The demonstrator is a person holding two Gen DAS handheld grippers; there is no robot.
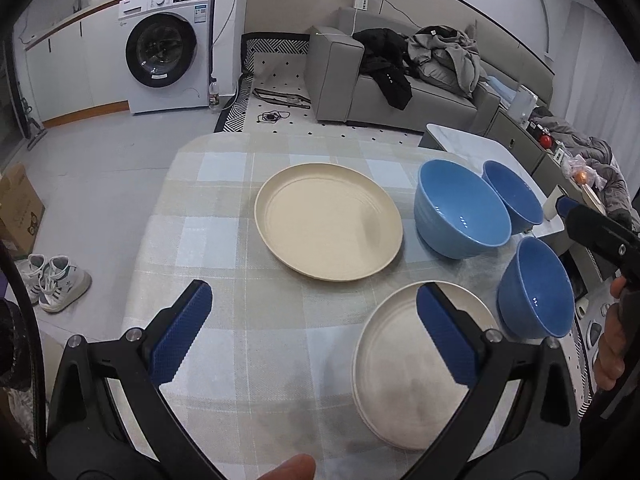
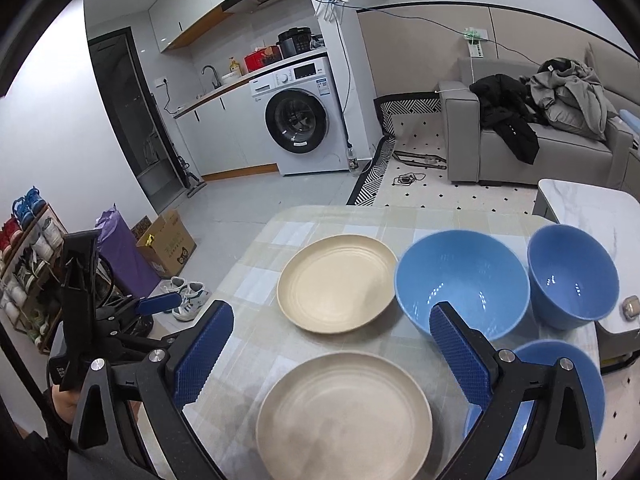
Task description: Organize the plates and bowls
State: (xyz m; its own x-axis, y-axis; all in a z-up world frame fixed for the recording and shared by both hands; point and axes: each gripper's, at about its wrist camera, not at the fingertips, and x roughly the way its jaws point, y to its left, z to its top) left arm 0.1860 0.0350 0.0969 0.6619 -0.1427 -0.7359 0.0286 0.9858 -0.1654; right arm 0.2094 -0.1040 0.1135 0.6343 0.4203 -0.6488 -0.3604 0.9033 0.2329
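Note:
Two cream plates and three blue bowls sit on a table with a checked cloth [image 1: 224,240]. The far plate [image 1: 328,222] [image 2: 336,282] lies mid-table. The near plate [image 1: 400,380] [image 2: 344,416] shows a doubled rim, like a stack. A large light-blue bowl [image 1: 460,208] [image 2: 460,280] stands to the right of the far plate. A smaller bowl [image 1: 512,196] [image 2: 572,280] is beyond it. Another small bowl [image 1: 536,288] [image 2: 560,384] stands right of the near plate. My left gripper [image 1: 316,334] hangs open above the cloth, left of the near plate. My right gripper [image 2: 332,354] is open above the near plate, holding nothing.
A white marble side table [image 2: 584,208] adjoins the table's right side. The table's left edge drops to floor with sneakers [image 1: 56,280] and a cardboard box [image 2: 168,244]. Behind stand a grey sofa with clothes [image 1: 420,76] and a washing machine [image 1: 168,48].

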